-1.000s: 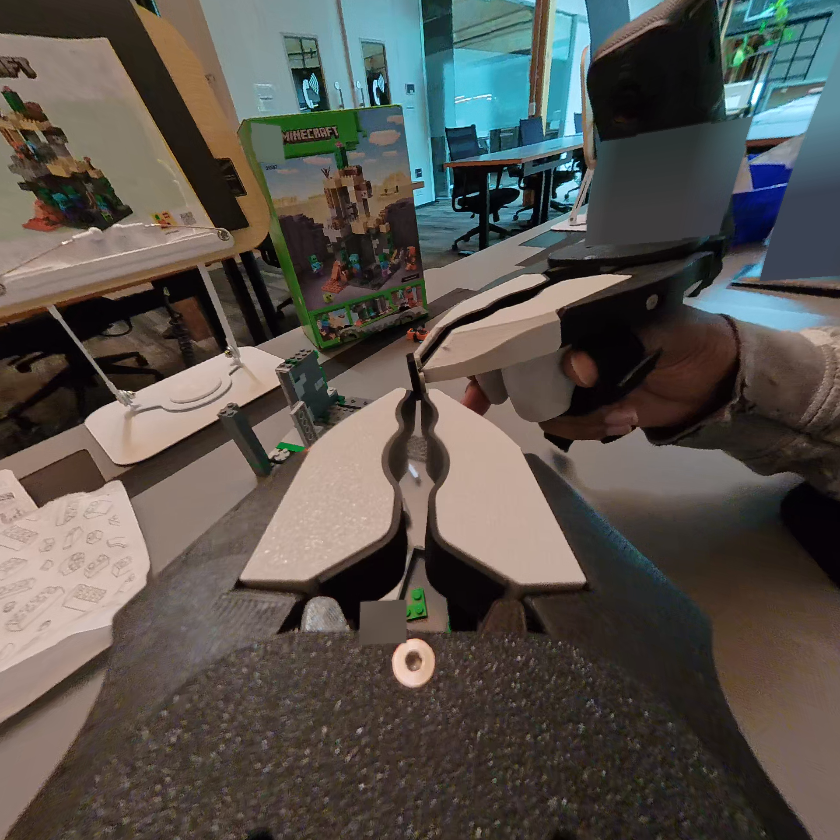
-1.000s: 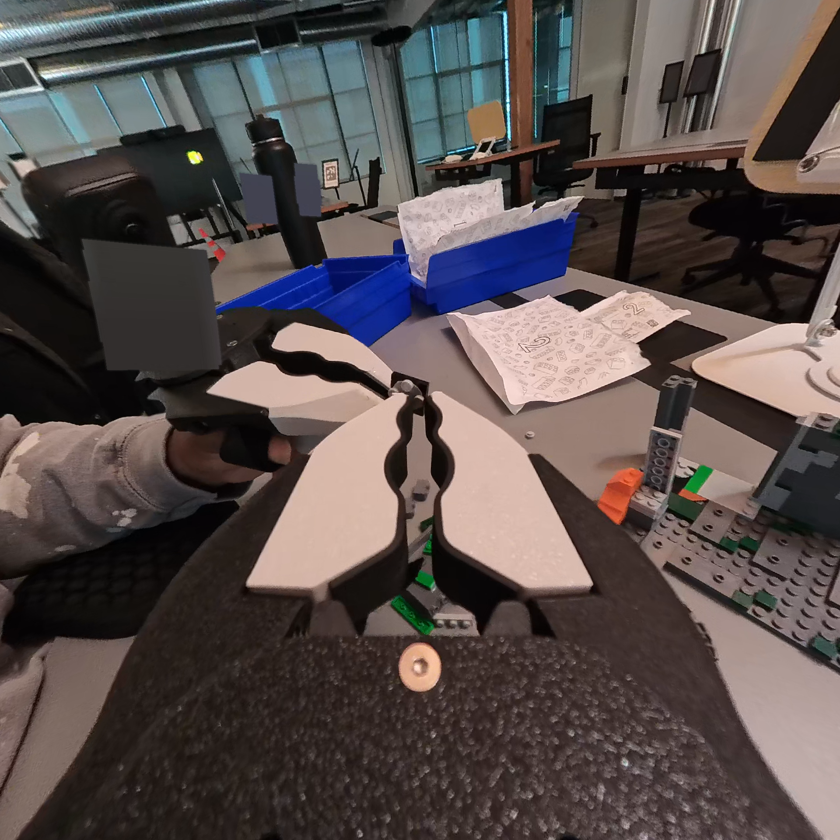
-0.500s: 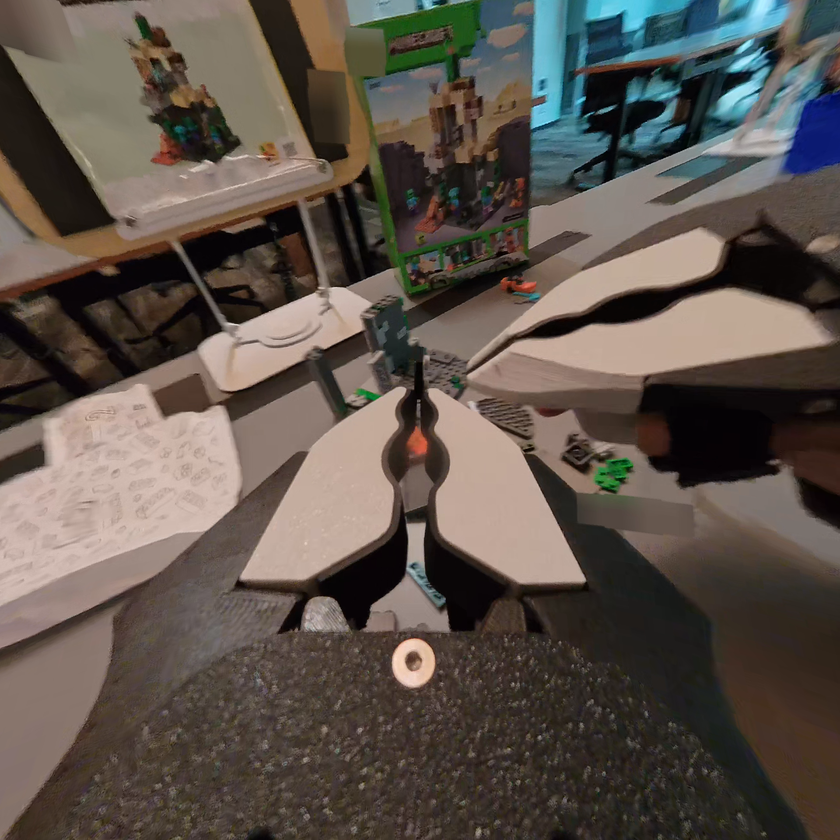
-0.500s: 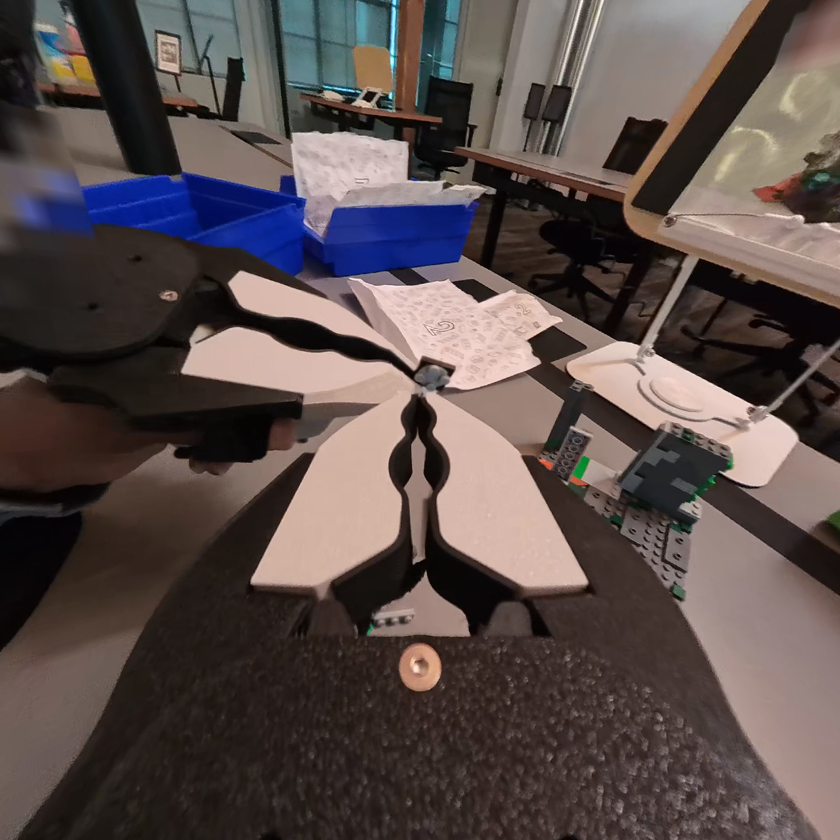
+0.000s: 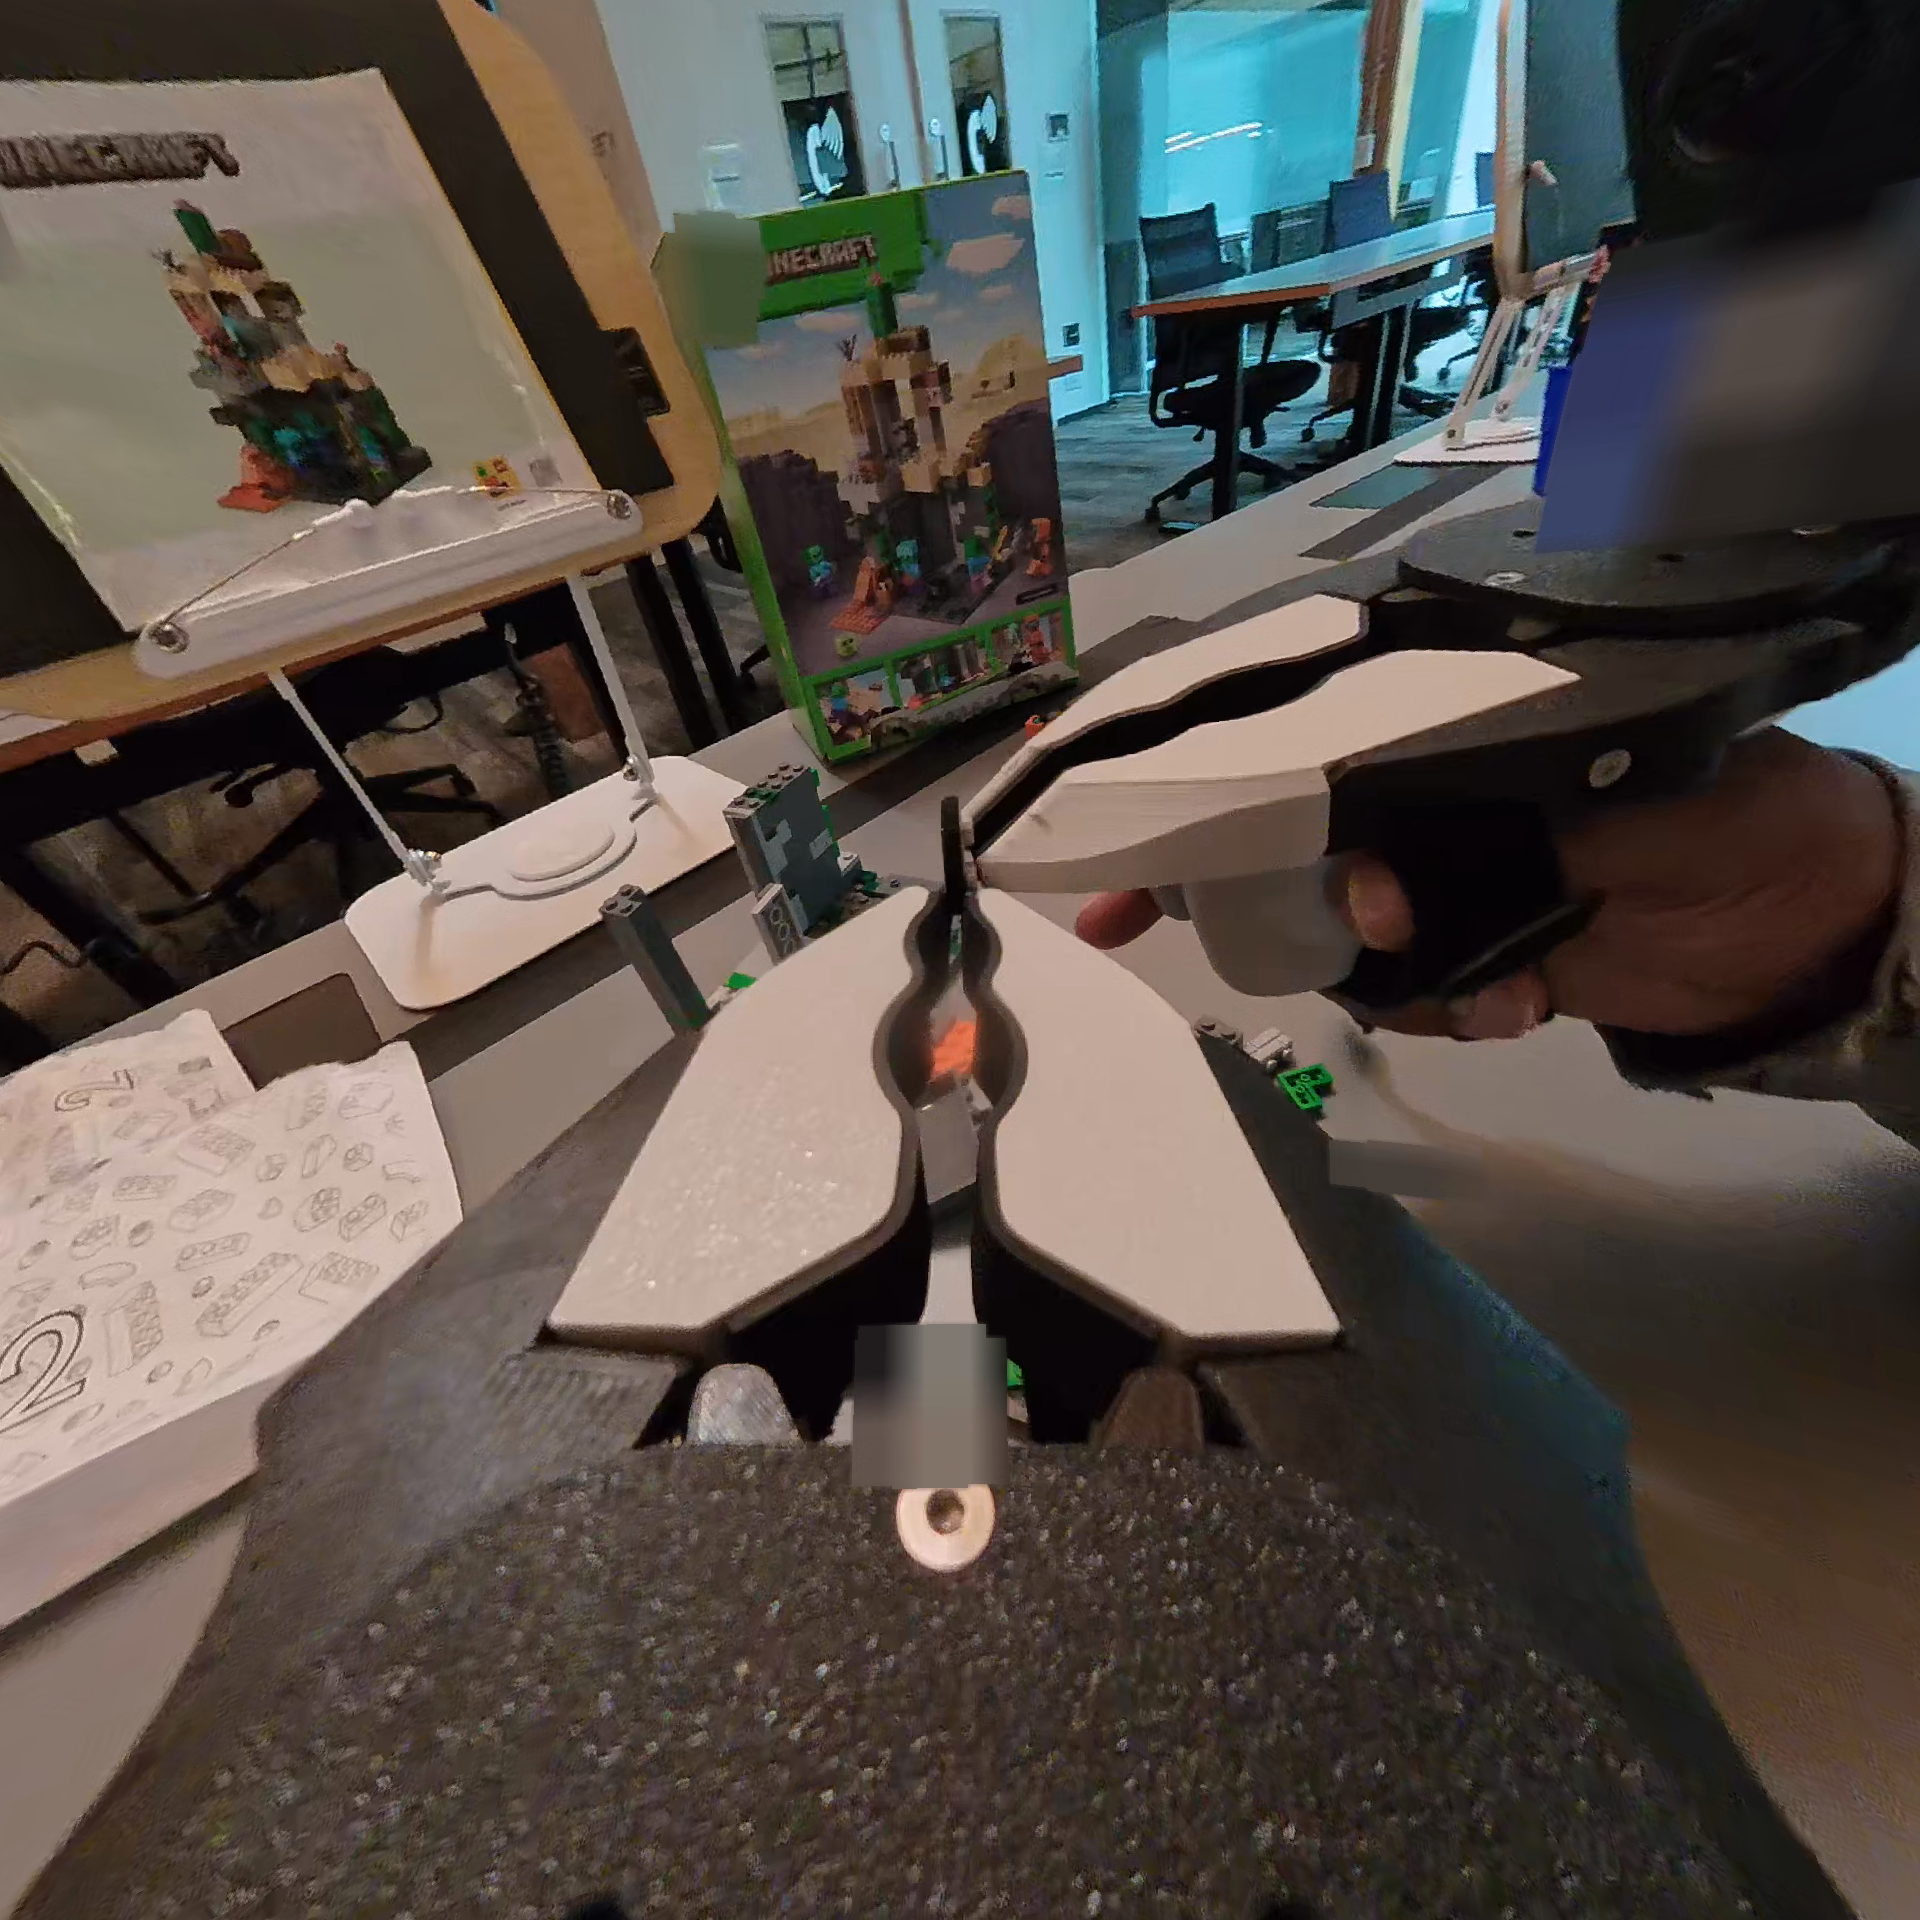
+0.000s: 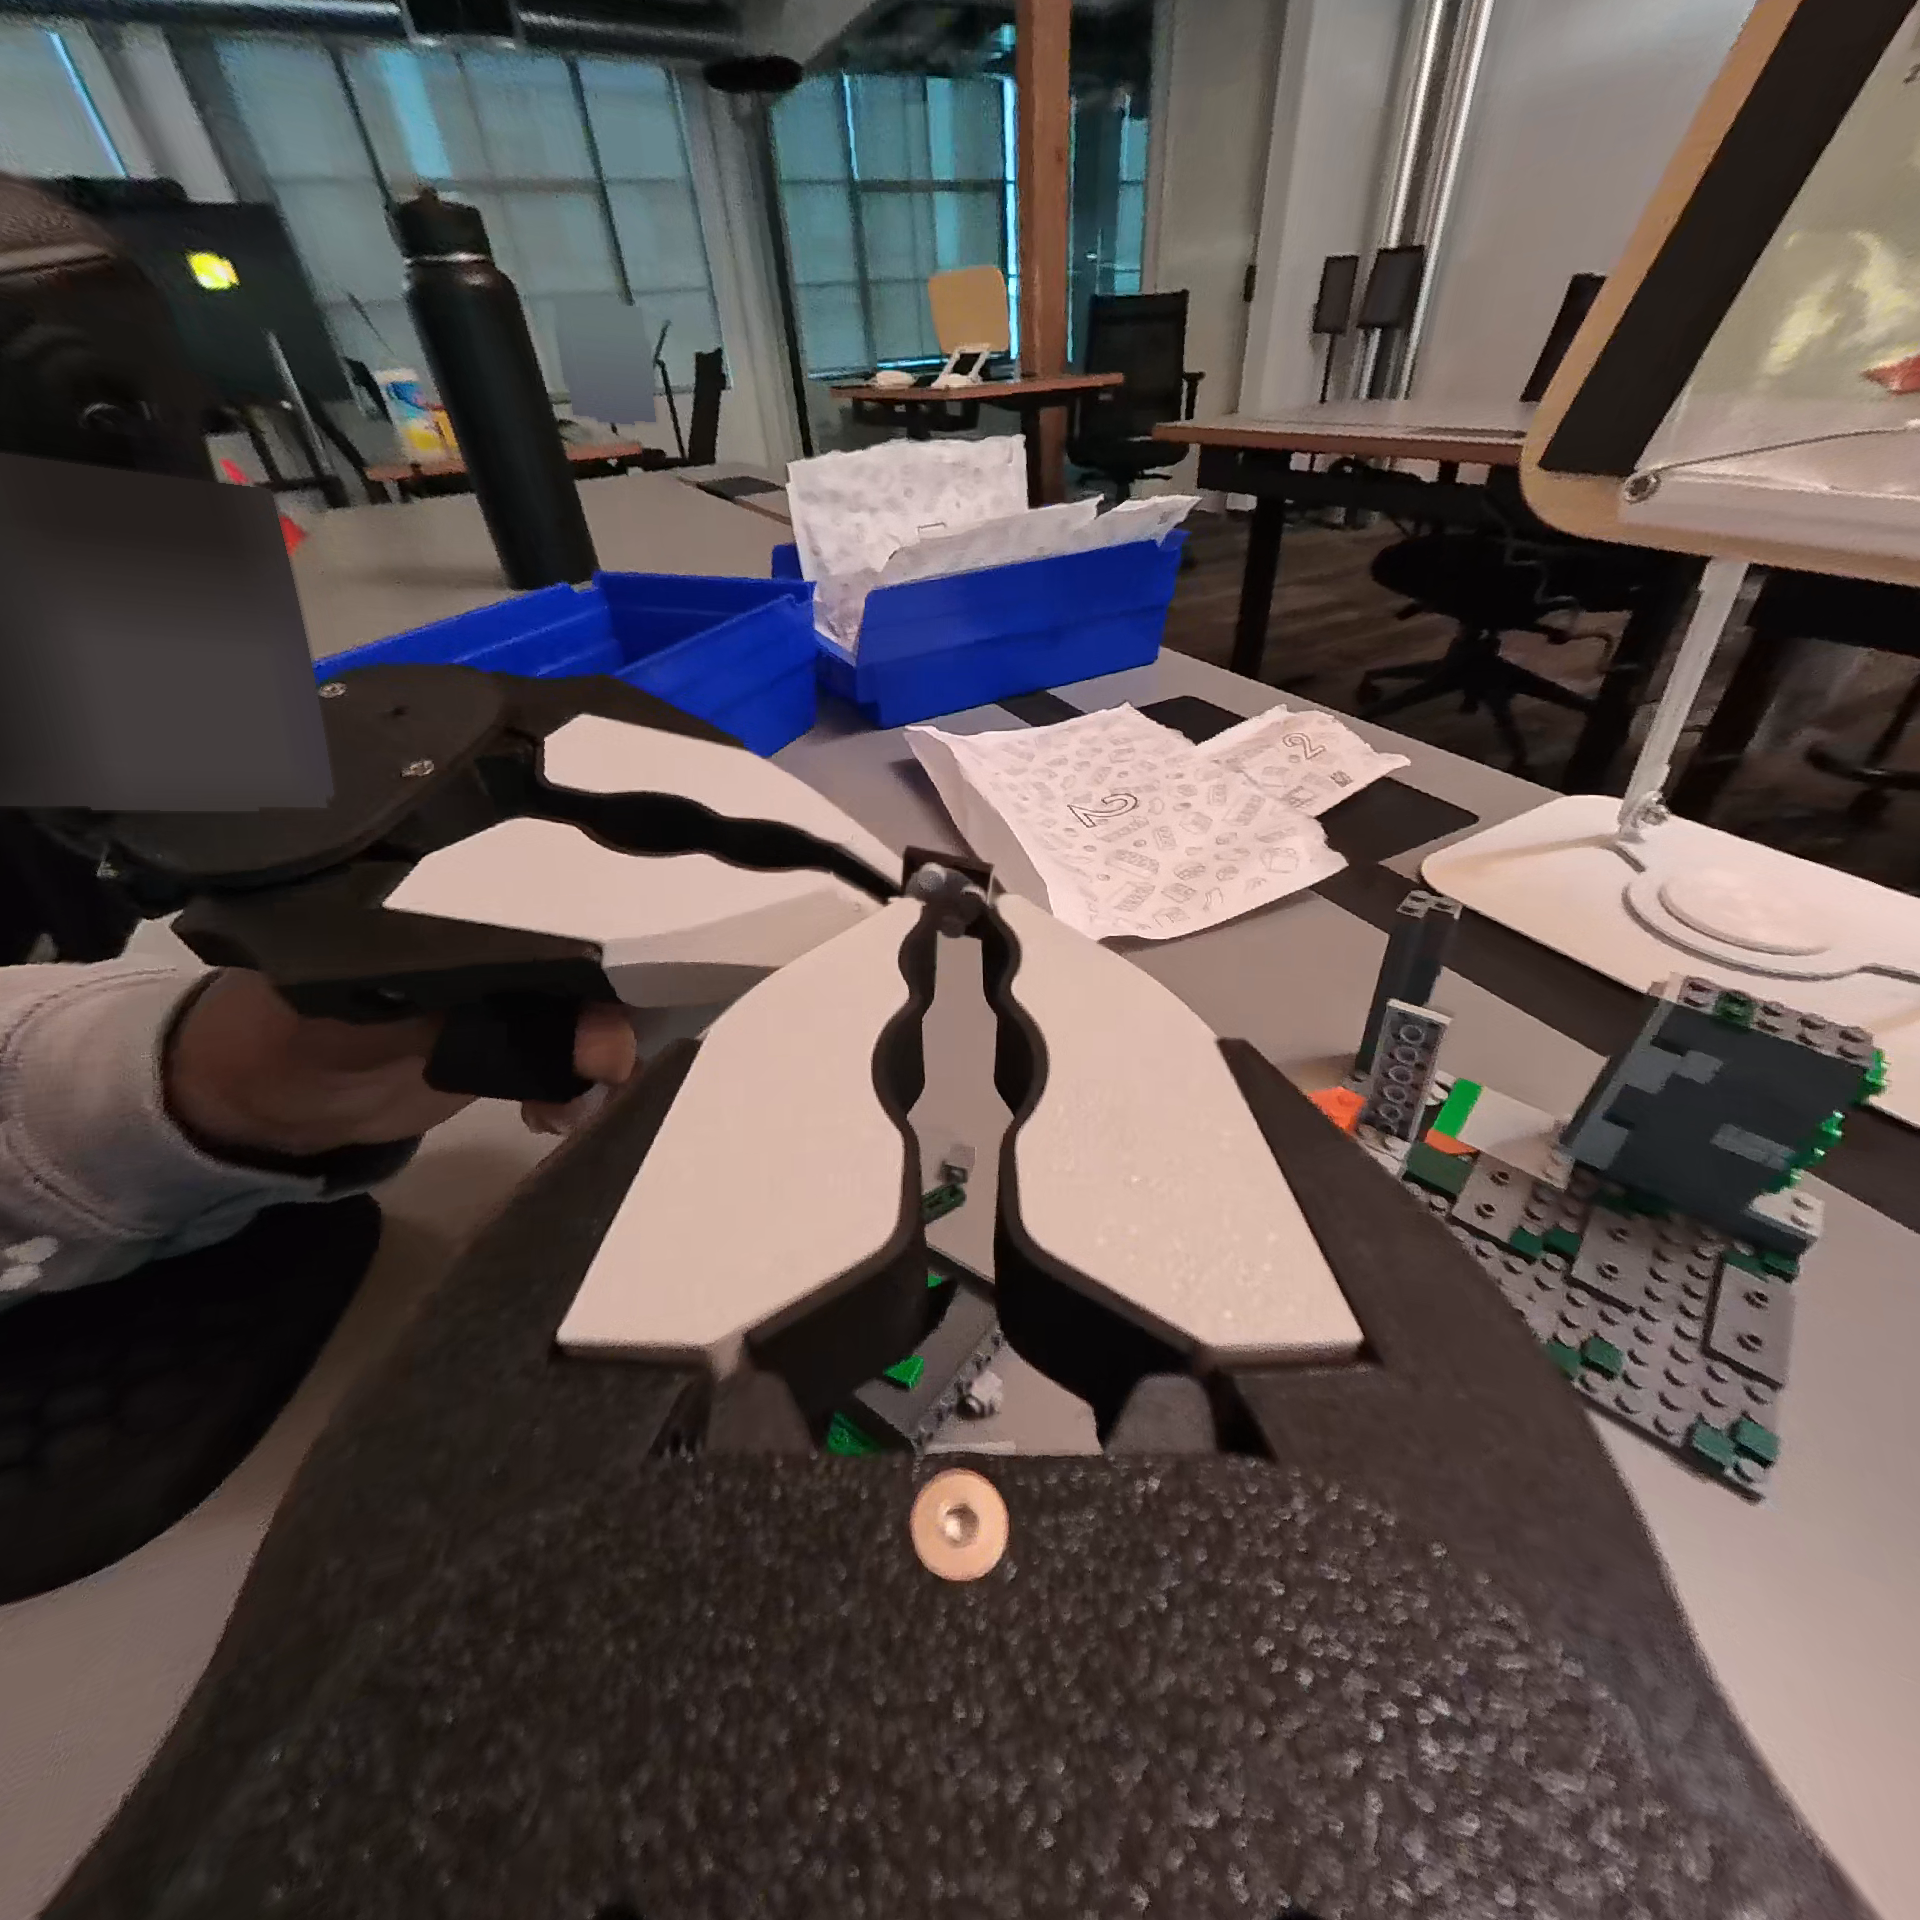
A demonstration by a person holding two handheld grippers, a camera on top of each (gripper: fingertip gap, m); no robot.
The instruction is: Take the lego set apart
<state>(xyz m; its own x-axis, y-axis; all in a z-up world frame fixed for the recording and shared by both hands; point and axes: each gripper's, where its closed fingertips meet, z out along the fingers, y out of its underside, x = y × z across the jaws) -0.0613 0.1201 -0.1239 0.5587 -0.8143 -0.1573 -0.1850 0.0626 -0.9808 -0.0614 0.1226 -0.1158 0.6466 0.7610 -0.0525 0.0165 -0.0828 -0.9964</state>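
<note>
My left gripper [image 5: 951, 899] is shut on a small dark lego piece [image 5: 949, 836] that sticks up from its tips. My right gripper [image 5: 977, 847] comes in from the right, shut, with its tips against the same piece. In the right wrist view my right gripper [image 6: 951, 920] is shut on the small grey piece [image 6: 940, 883], and the left gripper [image 6: 902, 883] meets it tip to tip. Both are held above the table. The partly built lego set [image 6: 1725, 1122] stands on its grey baseplate [image 6: 1642, 1320] to the right, and it also shows in the left wrist view [image 5: 790, 852].
A dark pillar [image 6: 1418, 966] stands on the build's edge. Loose bricks [image 5: 1304, 1086] lie on the grey table. The set's box [image 5: 904, 468], an instruction stand [image 5: 540, 873] and paper bags [image 6: 1143, 821] stand behind, with blue bins [image 6: 987, 623] and a black bottle [image 6: 478, 395]. Both grippers' tips are close together, under 4 cm apart. From either gripper's tips it is about 25 cm to the partly built lego set [image 6: 1725, 1122].
Both grippers stayed shut, tip to tip on the small piece. They swung together over the table and tilted back; the build now sits farther right in the right wrist view.
</note>
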